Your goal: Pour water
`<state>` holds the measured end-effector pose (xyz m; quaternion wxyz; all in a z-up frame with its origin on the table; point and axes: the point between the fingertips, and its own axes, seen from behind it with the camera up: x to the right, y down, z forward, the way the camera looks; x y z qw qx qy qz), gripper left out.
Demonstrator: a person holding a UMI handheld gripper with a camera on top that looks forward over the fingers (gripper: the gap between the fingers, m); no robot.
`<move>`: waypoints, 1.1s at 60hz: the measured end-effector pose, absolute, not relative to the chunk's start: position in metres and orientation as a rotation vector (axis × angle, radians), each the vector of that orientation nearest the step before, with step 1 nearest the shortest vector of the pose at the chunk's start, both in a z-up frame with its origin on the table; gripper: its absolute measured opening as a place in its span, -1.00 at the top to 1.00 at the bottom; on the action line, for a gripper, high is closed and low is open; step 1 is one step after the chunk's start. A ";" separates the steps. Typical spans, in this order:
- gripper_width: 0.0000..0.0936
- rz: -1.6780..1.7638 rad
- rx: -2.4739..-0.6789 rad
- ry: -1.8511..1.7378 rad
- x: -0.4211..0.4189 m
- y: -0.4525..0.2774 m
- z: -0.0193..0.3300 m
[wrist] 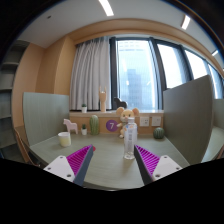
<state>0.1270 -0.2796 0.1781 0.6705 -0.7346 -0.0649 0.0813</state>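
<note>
Clear bottle beyond open tool

A bottle stands on the worktop ahead of the hand-held gripper, a cup to its left, a soft toy behind

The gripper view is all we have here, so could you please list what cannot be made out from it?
- Clear bottle, just ahead of the open hand-held gripper: too small to show any water level or cap.
- Pink cup: its inside is hidden by its own wall.
- Small items on the window ledge: too small to identify.
</note>
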 end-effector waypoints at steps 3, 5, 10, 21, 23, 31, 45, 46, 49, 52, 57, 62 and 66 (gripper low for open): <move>-0.79 0.178 -1.658 -0.129 0.134 -0.275 0.175; -0.80 0.178 -1.656 -0.125 0.140 -0.270 0.172; -0.79 0.163 -1.673 -0.115 0.175 -0.249 0.145; -0.77 0.102 -1.667 -0.091 0.212 -0.194 0.123; -0.77 0.114 -1.672 -0.095 0.211 -0.182 0.118; -0.78 0.086 -1.699 -0.119 0.211 -0.132 0.106; -0.80 0.047 -1.701 -0.163 0.186 -0.058 0.105; -0.79 0.046 -1.702 -0.162 0.184 -0.053 0.105; -0.78 0.044 -1.708 -0.157 0.180 -0.039 0.104; -0.74 0.038 -1.713 -0.155 0.177 -0.027 0.103; -0.57 0.029 -1.728 -0.136 0.174 -0.013 0.099; -0.24 0.015 -1.757 -0.100 0.171 -0.010 0.100; -0.14 0.010 -1.749 -0.075 0.175 -0.004 0.103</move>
